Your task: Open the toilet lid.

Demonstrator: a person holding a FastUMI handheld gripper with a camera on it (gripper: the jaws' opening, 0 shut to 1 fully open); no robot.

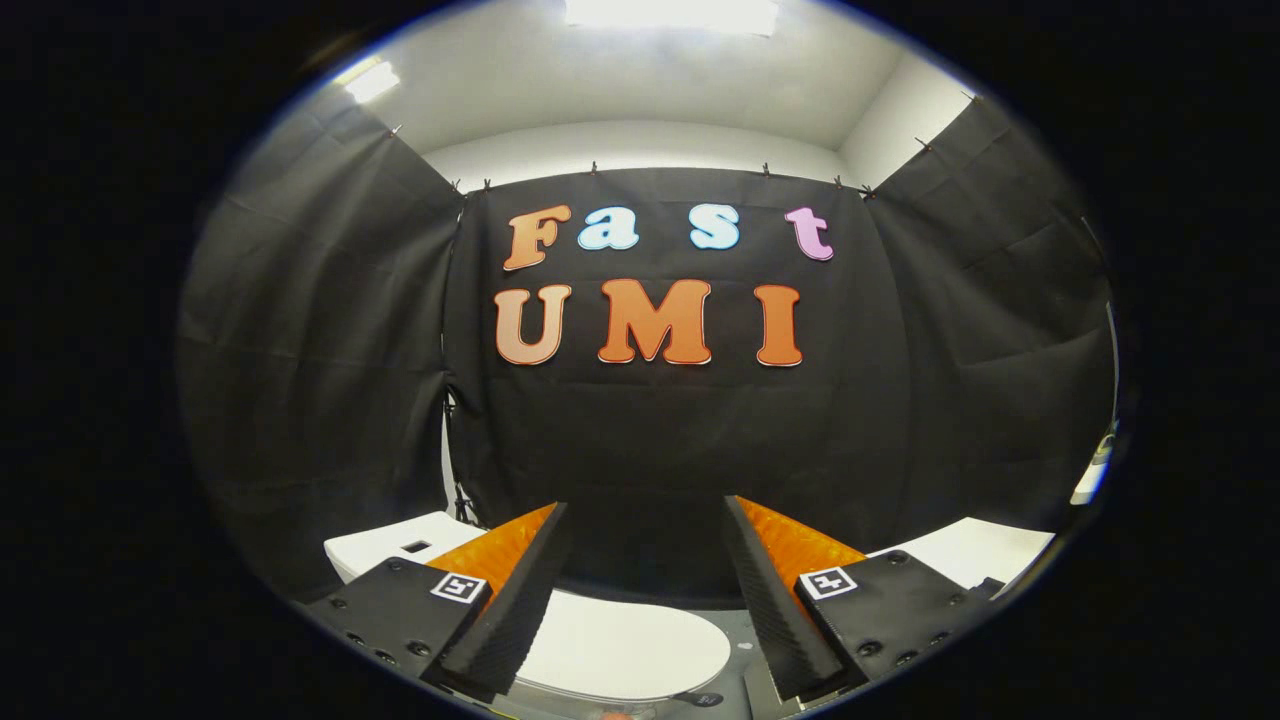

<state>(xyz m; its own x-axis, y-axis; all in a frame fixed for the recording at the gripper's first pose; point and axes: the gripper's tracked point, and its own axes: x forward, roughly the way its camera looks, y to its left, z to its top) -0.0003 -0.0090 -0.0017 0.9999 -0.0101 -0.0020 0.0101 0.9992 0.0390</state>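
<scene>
Tongs (645,590) spread wide, nothing pinched between the two fingers (505,600), both free in air. Each finger carries a square marker tag (459,587) on its mount block, ribbed inner faces turned toward each other.

Toilet lid (625,645) sits low between the fingers and just ahead of them, white, oval, lying flat and closed. Its near rim is cut off below the fingers; its rounded end points toward the right finger. The left finger overlaps the lid's left part in the view; contact cannot be told. The right finger sits beside the lid's rounded end, apart from it.

Behind the left finger, a white tank (395,545) with a small dark slot on its top, at the lid's rear left side. Grey floor (745,650) shows just past the lid's rounded end, by the right finger. Beyond the right finger, a white flat surface (975,550) lies against the cloth; what it is cannot be told.

Farther back, black cloth wall (650,440) hangs across the booth, with side panels of black cloth angled in on both sides, clipped along the top. Above the cloth, white wall and white ceiling with a bright ceiling light (670,14) overhead and a second light (370,80) toward the left.
</scene>
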